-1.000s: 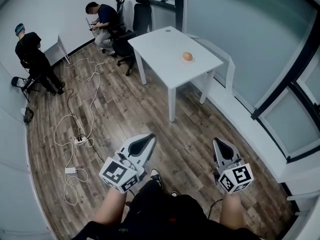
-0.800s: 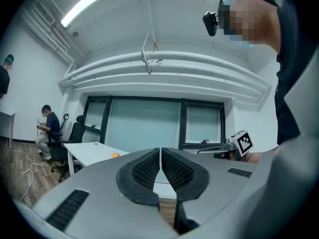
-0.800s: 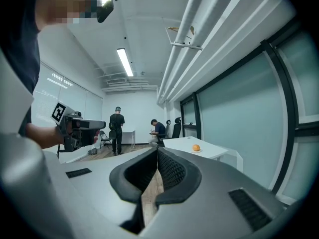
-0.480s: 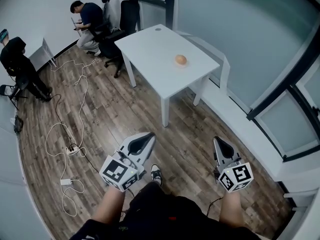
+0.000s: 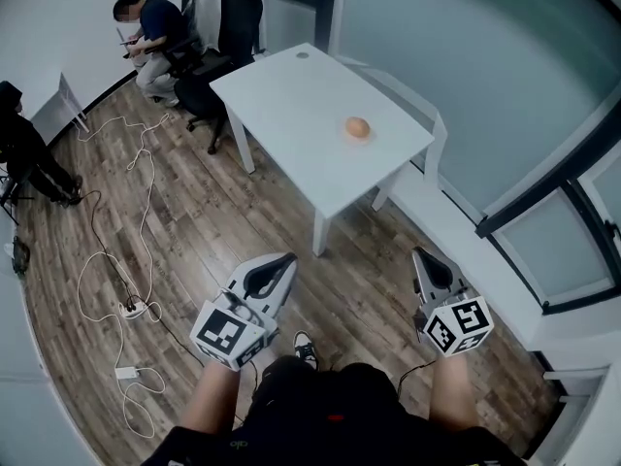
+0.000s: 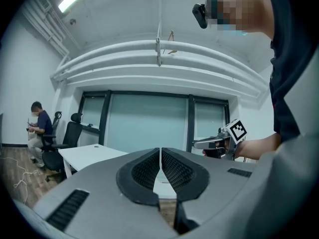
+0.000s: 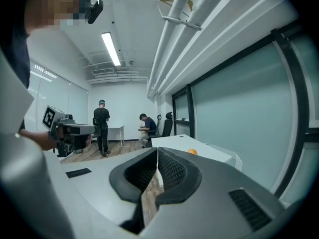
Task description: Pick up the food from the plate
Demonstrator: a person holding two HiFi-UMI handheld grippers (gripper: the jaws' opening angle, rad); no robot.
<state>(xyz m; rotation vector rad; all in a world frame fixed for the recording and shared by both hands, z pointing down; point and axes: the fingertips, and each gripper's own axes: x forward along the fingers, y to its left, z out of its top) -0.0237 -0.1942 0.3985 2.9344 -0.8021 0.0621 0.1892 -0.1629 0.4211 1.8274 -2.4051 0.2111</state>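
- Head view: we see the person holding the grey left gripper (image 5: 287, 260) and the grey right gripper (image 5: 419, 253) low in front of the body. Both are above the brown wood-plank floor (image 5: 223, 212) and point toward the white rectangular table (image 5: 281, 95), well apart from it.
- In the left gripper view, we find the black ribbed jaws pressed together at the tip of the left gripper, clenched on nothing.
- In the right gripper view, the right gripper is likewise clamped closed, with only a hairline seam between its jaws and nothing held.
- The round orange-brown food (image 5: 358, 126) sits on a small white plate (image 5: 346, 133), which we can barely tell from the tabletop. It lies toward the table's right edge, near the frosted glass wall (image 5: 466, 76). Neither gripper touches it.
- Past the table's far corner, we see a seated person in a dark blue top (image 5: 146, 22) beside two black office chairs (image 5: 241, 8).
- A standing person in black clothes (image 5: 21, 144) is at the left edge.
- White cables (image 5: 107, 250) trail across the floor.
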